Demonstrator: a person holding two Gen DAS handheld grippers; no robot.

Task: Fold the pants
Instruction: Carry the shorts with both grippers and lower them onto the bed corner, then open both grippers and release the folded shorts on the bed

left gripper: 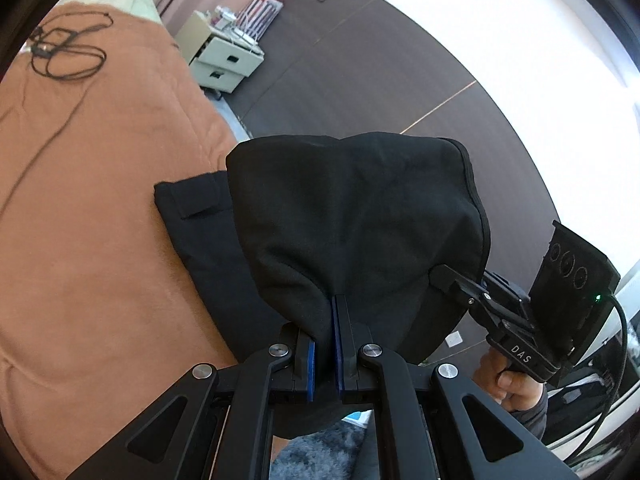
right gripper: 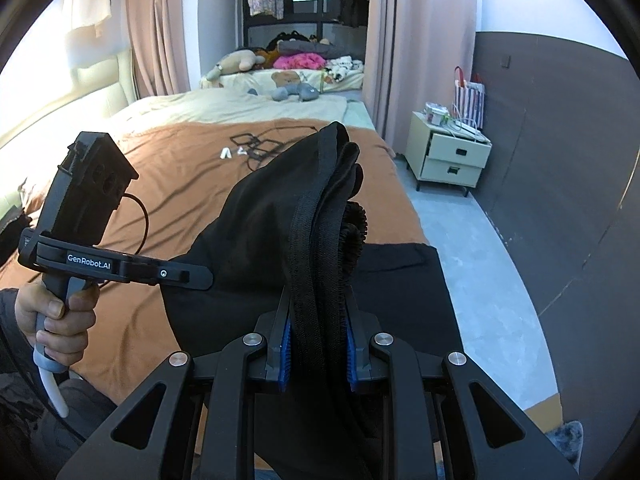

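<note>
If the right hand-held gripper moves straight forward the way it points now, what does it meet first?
Probably the orange blanket on the bed. The right hand-held gripper is shut on the black pants, which block the view straight ahead, so depth is uncertain.

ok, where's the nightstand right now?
Right wrist view, right side: the nightstand stands on the floor beside the bed, against the dark wall.

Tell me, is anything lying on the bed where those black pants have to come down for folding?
Nothing visible blocks it. Both grippers, left and right, grip the pants, lifted above the orange blanket. The tangled black cable lies farther up the bed, clear of them.
</note>
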